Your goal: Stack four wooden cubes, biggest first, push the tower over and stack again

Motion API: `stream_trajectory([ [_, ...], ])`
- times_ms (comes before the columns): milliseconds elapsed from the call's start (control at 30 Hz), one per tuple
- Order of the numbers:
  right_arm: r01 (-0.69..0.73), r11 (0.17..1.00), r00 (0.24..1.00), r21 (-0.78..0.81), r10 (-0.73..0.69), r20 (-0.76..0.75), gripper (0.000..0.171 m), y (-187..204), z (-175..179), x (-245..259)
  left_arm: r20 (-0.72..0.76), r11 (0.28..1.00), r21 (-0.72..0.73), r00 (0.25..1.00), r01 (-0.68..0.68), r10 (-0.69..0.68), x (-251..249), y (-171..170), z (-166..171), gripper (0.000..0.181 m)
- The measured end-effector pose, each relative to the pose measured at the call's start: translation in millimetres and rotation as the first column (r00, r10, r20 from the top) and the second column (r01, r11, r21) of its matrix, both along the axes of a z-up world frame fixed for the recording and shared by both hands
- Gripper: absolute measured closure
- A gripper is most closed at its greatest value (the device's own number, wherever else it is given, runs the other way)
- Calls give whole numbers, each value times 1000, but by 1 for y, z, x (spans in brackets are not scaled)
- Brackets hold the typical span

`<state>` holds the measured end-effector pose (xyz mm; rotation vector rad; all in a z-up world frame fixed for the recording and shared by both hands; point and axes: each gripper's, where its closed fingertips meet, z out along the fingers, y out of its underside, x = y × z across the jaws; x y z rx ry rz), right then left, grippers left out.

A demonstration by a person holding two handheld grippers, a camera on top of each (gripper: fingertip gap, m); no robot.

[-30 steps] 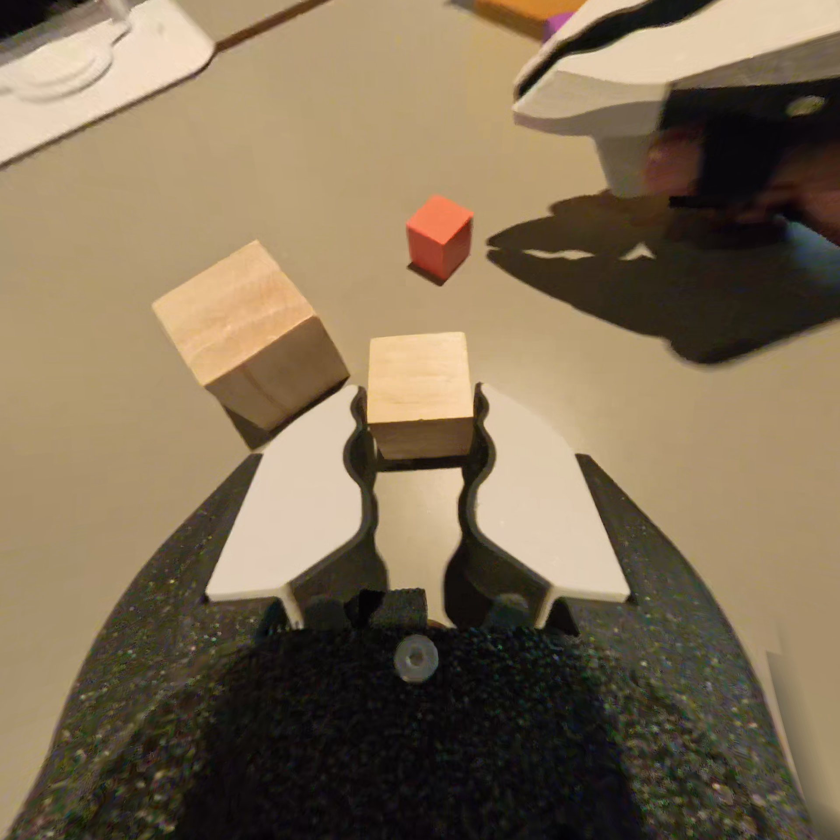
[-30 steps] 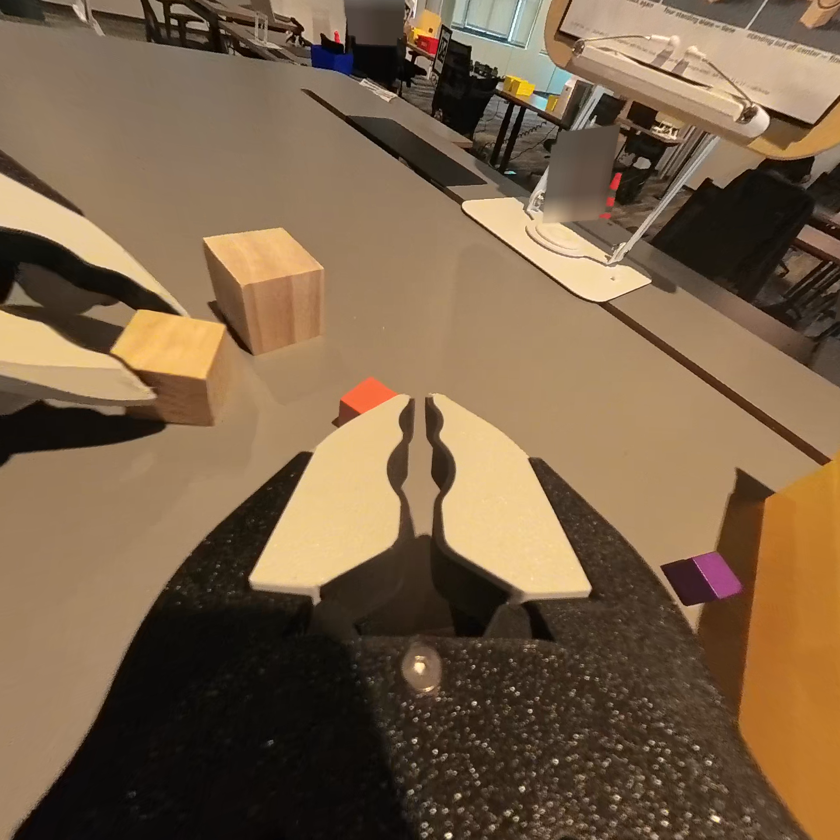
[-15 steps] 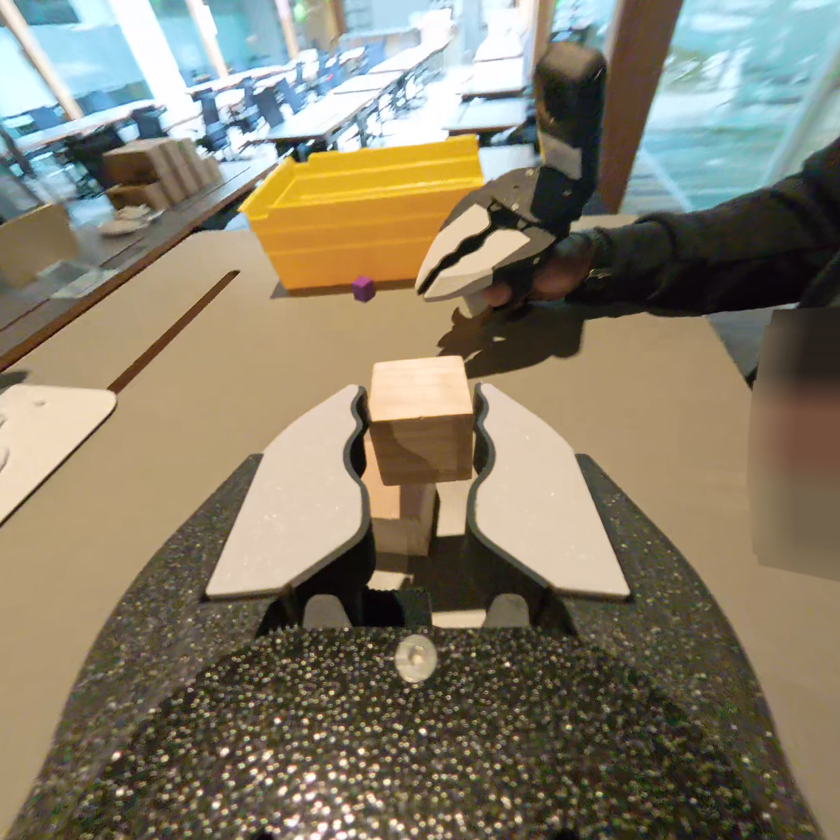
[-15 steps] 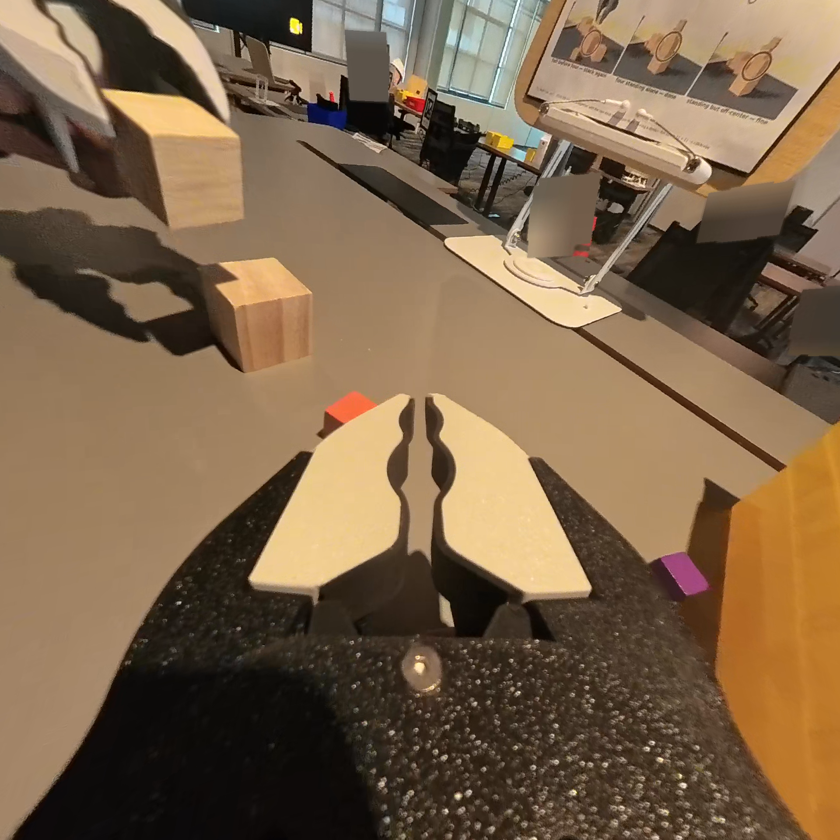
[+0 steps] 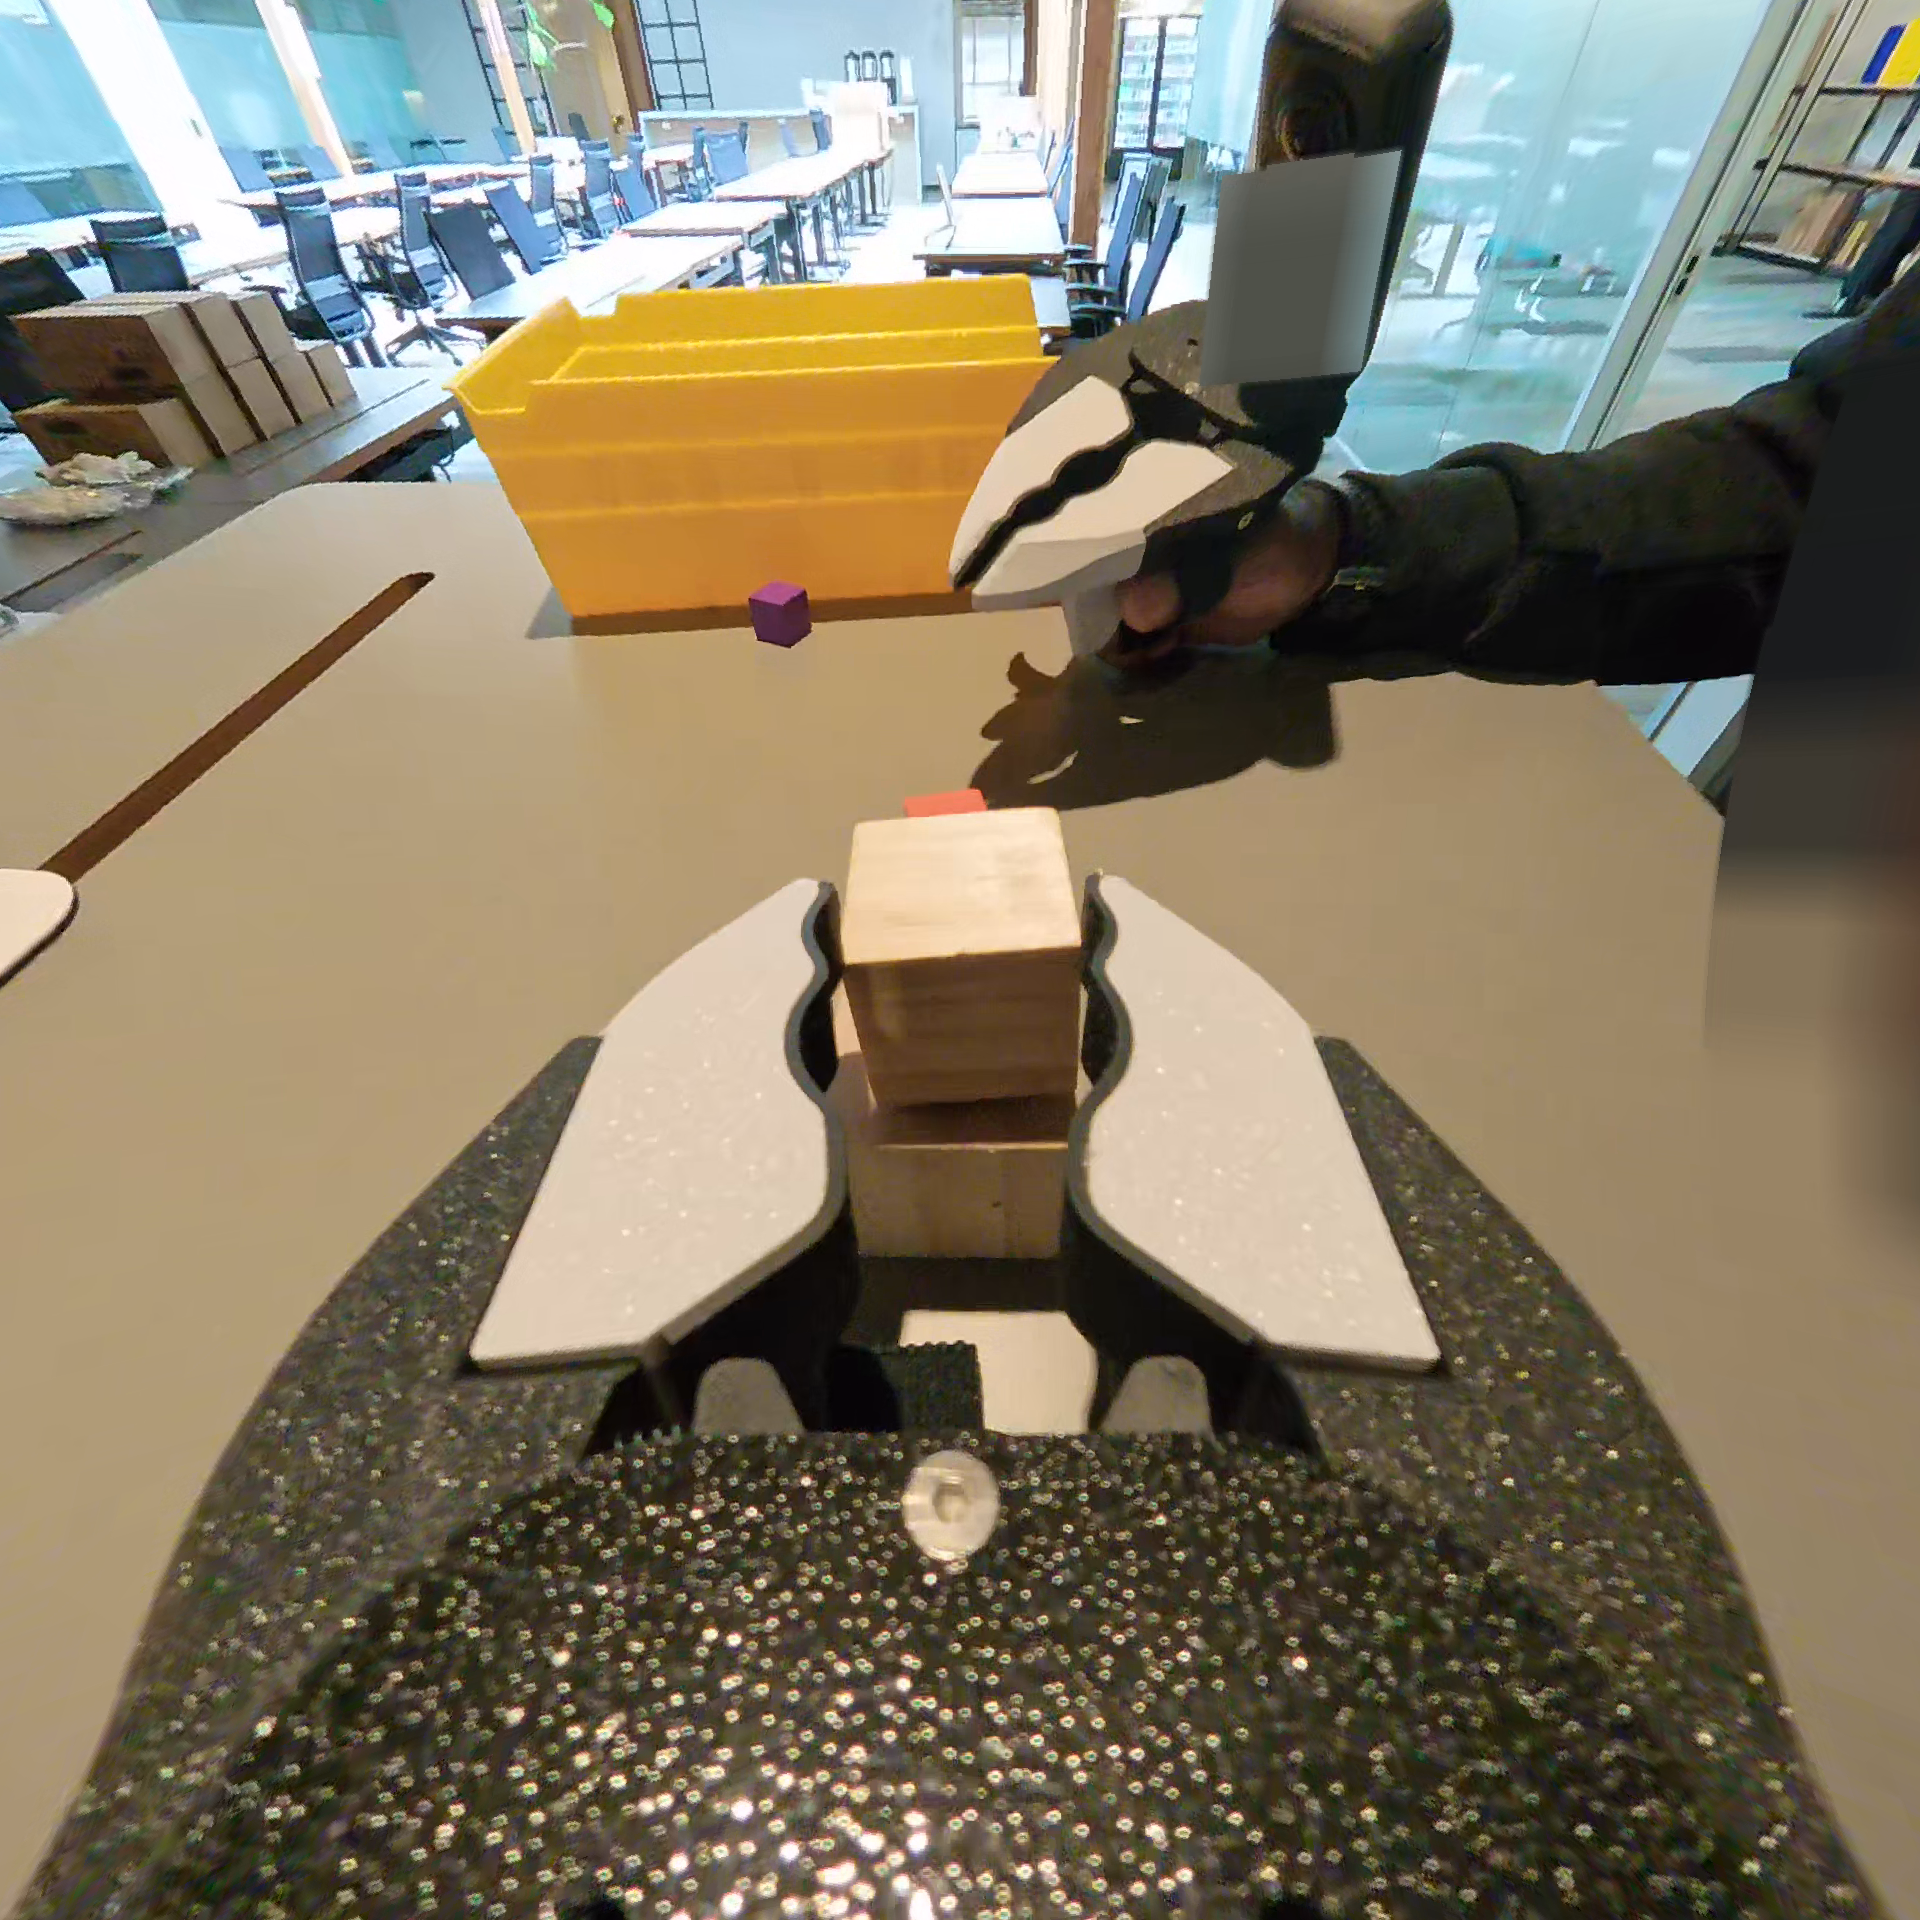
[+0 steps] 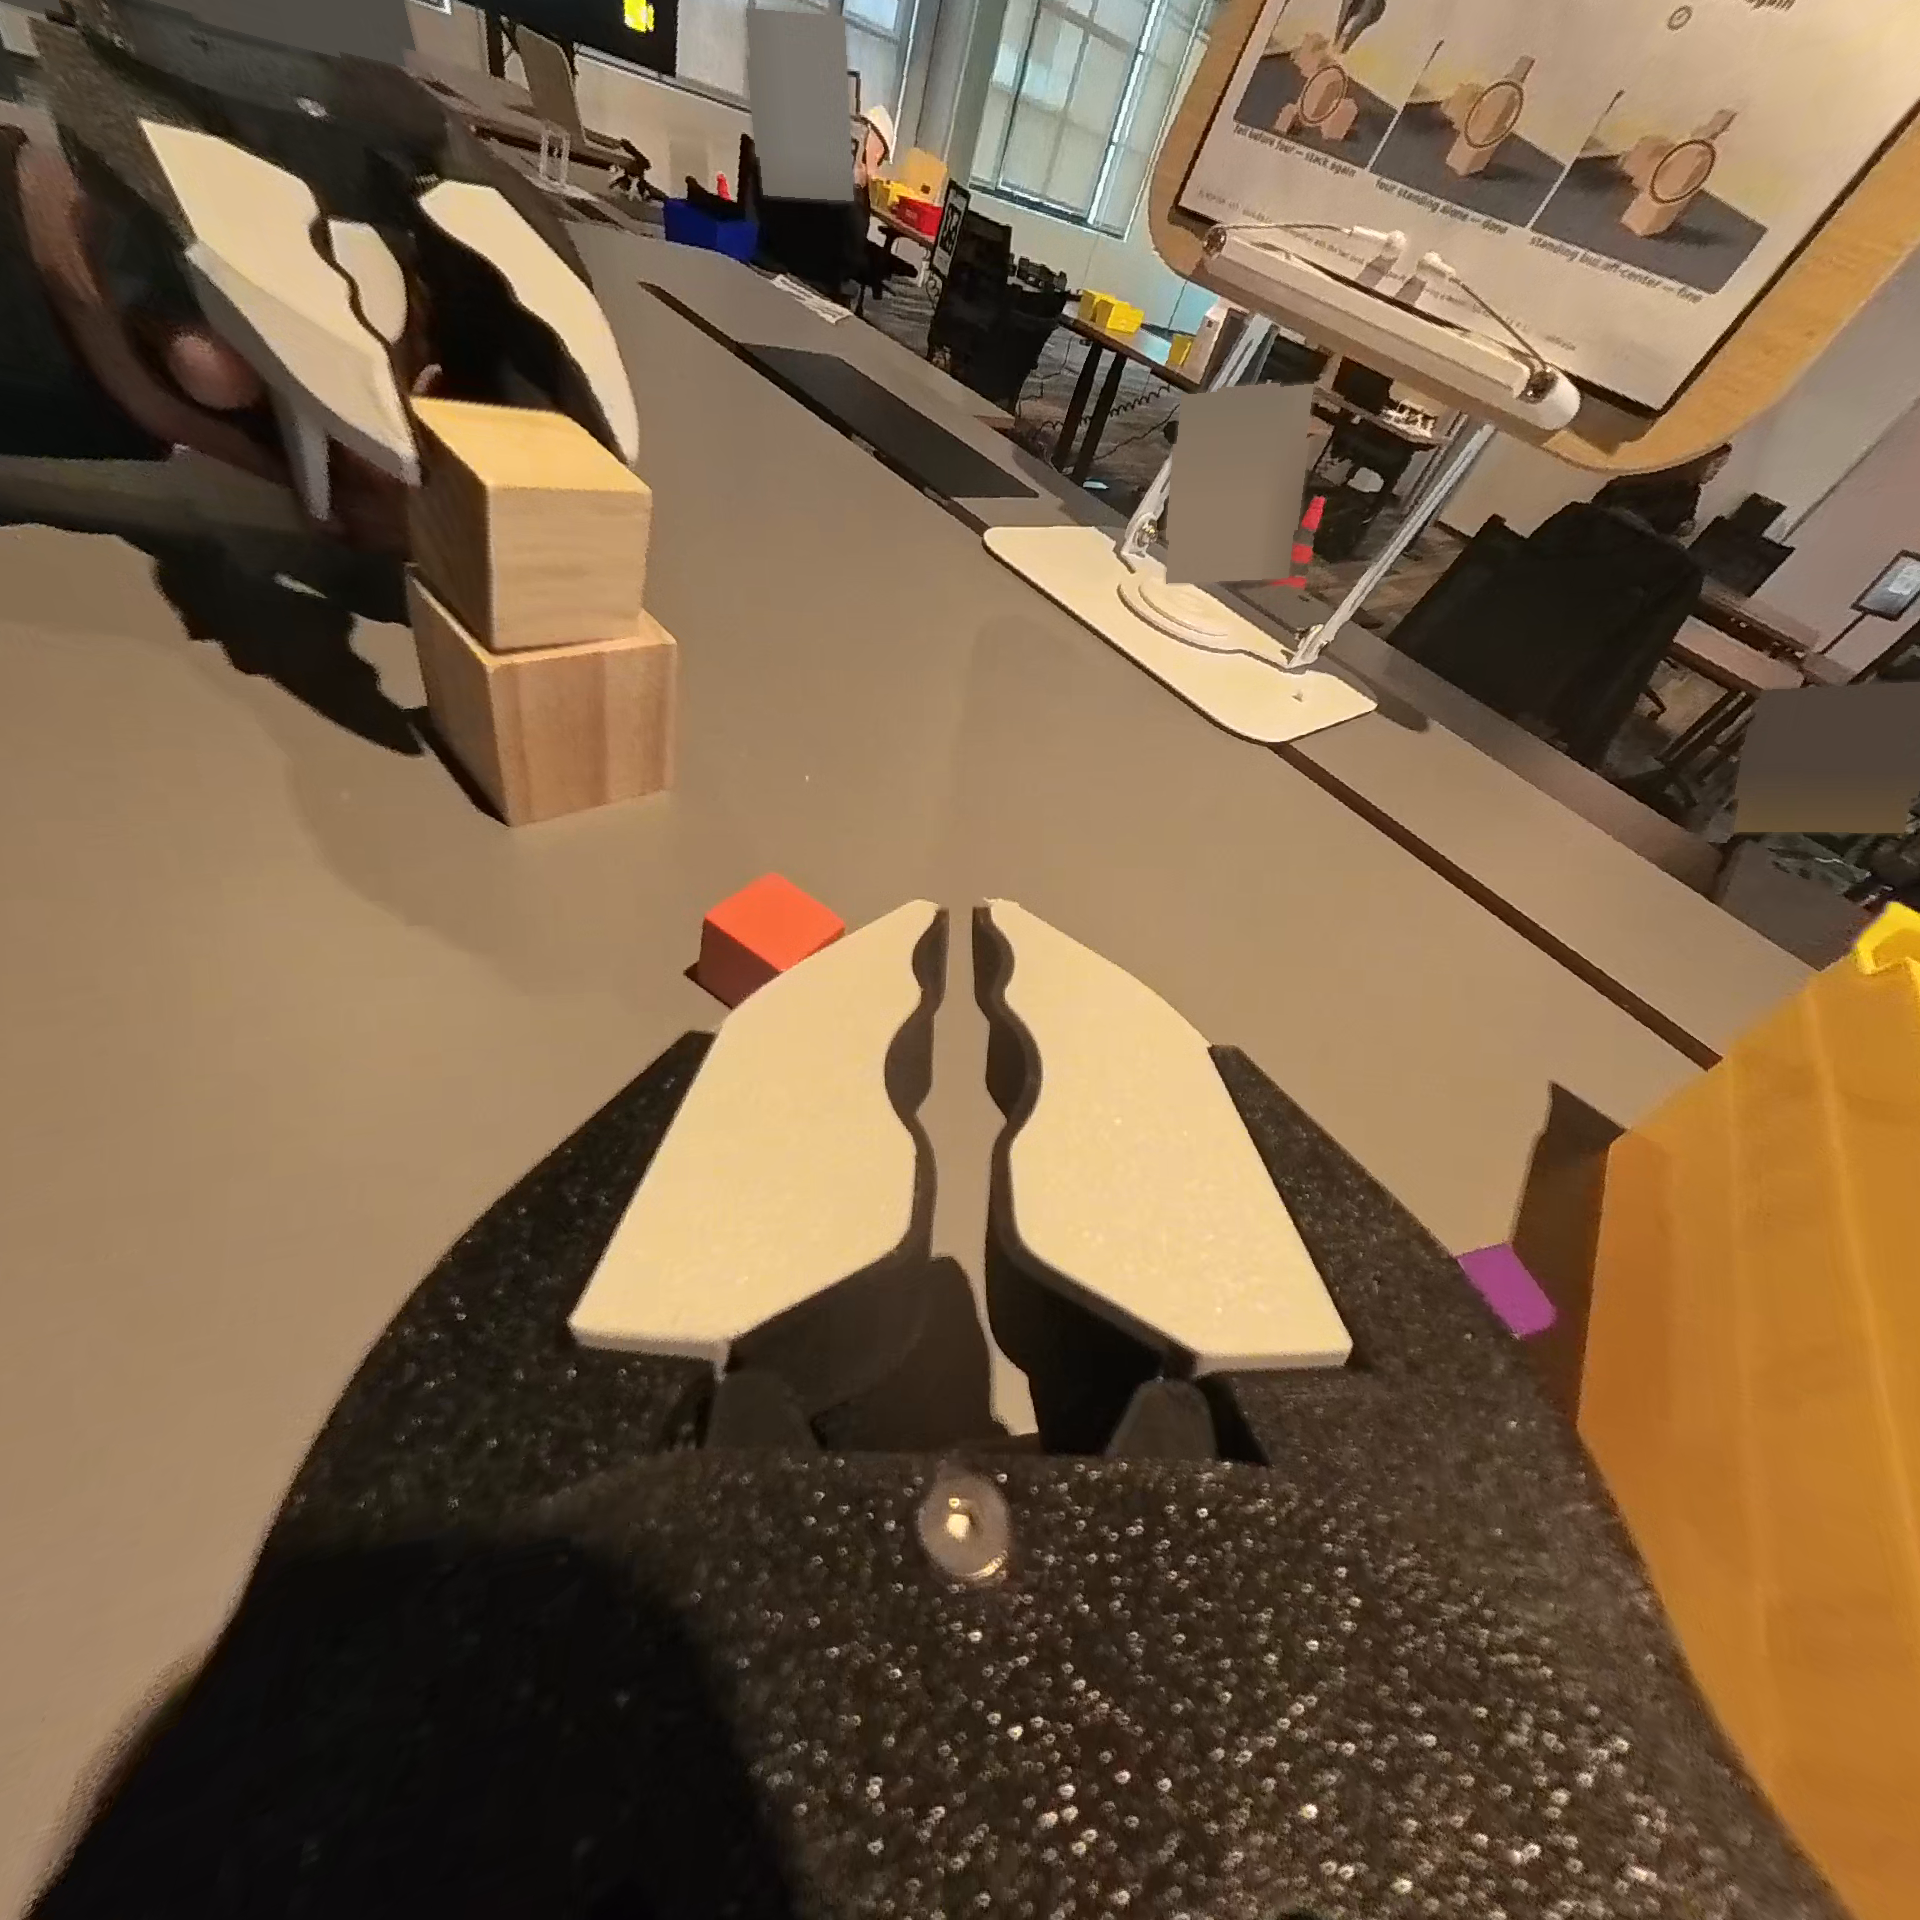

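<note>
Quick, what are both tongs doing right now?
Left tongs: shut on the smaller wooden cube, set on the bigger cube.
Right tongs: shut, holding nothing.

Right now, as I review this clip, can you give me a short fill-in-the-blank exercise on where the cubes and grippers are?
1. The left gripper is closed on the smaller plain wooden cube, which sits on top of the ____ plain wooden cube.
2. The right gripper holds ____.
3. The small purple cube lies on the grey table in front of the ____ plastic bin.
4. The small ____ cube lies just left of the right gripper's fingertips.

Missing words: larger; nothing; yellow; red
</note>
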<state>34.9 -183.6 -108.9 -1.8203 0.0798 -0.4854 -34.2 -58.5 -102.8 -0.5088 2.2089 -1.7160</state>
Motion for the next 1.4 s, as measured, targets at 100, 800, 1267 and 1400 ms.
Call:
stream_trajectory([
  [100,-5,1000,1000,-12,5,7,167,2,-1,0,4,1000,12,1000,-1,1,2,-1,-2,138],
  [800,-13,1000,1000,-29,14,27,167,3,-3,-3,4,994,97,999,46,-46,-3,3,-5,137],
  [1267,-15,999,1000,-32,16,25,167,3,-4,-3,11,996,91,1000,19,-20,1,2,-4,137],
  [1400,-16,999,1000,-33,16,24,167,3,-4,-3,12,997,80,1000,20,-21,0,2,-2,137],
])
